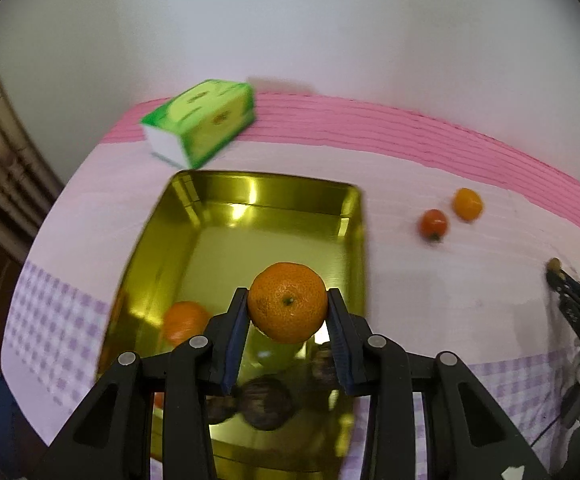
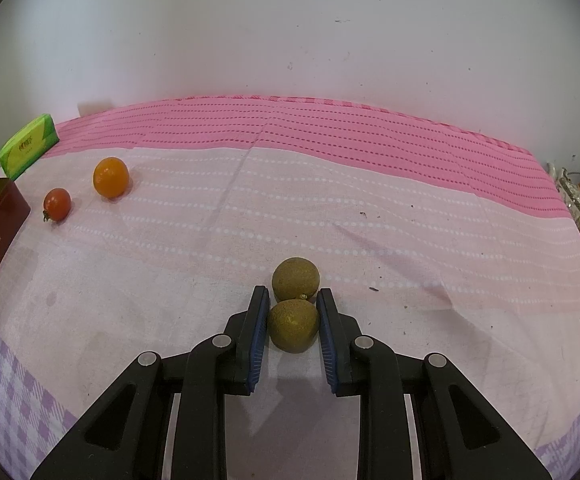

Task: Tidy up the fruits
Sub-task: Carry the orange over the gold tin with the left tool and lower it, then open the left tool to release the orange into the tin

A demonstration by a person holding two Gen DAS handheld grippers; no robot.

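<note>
The desk (image 2: 370,200), under a pink and lilac-checked cloth, filled both views, and the gold tin (image 1: 354,240) served as the landmark on it. Behind the tin's far left corner lay a green tissue pack (image 1: 201,120), blurred in the left view. To the tin's right, well apart from it, sat a yellow-orange fruit (image 1: 467,203) and just beside that a small red tomato (image 1: 433,224). Inside the tin lay an orange (image 1: 183,320) by the left wall and some dark brown round fruits (image 1: 265,404) near the front, partly hidden by the tool. Above the tin's floor the left tool (image 1: 287,312) had its pads pressed on a mandarin (image 1: 287,300). Far right of the tin, the right tool (image 2: 293,320) was closed snugly on a greenish-brown round fruit (image 2: 293,326), with a second like fruit (image 2: 296,278) touching it just beyond the tips.
</note>
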